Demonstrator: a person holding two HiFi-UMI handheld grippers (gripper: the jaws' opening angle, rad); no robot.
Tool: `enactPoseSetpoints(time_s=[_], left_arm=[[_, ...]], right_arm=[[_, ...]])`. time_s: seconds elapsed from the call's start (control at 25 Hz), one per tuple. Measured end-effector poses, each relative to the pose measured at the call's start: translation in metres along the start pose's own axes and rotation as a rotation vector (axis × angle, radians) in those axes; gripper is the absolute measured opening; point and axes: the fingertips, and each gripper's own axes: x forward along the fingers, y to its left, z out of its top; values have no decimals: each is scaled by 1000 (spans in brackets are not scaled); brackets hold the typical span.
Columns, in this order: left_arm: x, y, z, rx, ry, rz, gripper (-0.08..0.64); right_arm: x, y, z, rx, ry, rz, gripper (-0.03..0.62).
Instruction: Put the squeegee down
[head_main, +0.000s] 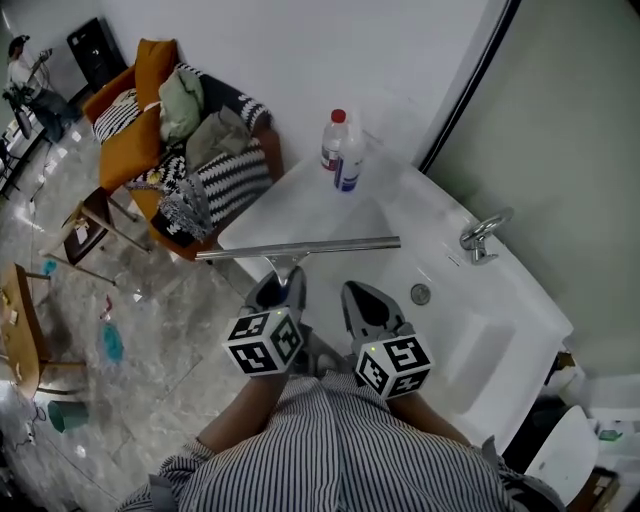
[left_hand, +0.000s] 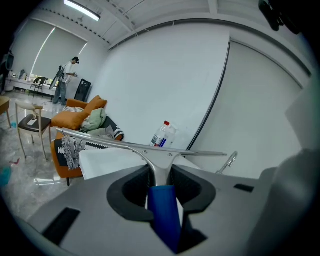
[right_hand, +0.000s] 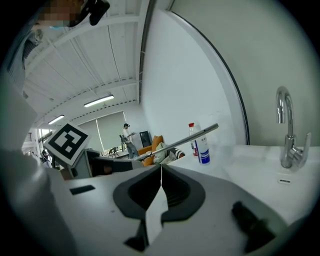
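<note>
The squeegee (head_main: 300, 248) has a long metal blade, a metal neck and a blue handle (left_hand: 164, 210). My left gripper (head_main: 288, 282) is shut on that handle, and the blade lies crosswise ahead of it over the near left edge of the white counter (head_main: 330, 205). In the left gripper view the neck (left_hand: 159, 162) rises out between the jaws of the left gripper (left_hand: 160, 174). My right gripper (head_main: 362, 297) is close beside it on the right, shut with nothing in it. In the right gripper view the pads of the right gripper (right_hand: 161, 170) meet, and the blade (right_hand: 197, 134) crosses beyond.
Two plastic bottles (head_main: 340, 150) stand at the counter's far end. A chrome faucet (head_main: 483, 235) and the sink with its drain (head_main: 420, 294) lie to the right. An orange armchair piled with cushions (head_main: 180, 140) stands left of the counter, and a person is far off.
</note>
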Motion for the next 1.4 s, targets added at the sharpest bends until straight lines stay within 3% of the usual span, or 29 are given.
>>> enactPoseSetpoints(time_s=[0.64,1.0,1.28,1.4], left_arm=[[45,13,-3,-40,49,36,123],[75,32,-1,3,79,81,121],[99,49,-3,-68,84,121,121],[111,54,-3,-64,96,125,121]], right_arm=[[29,-36,-1,36,33,-25,17],[47,-72,-3,46,53,-102,17],[59,-74,-21,66,92,-106,17],[64,-76,-29,81,111,-102,17]])
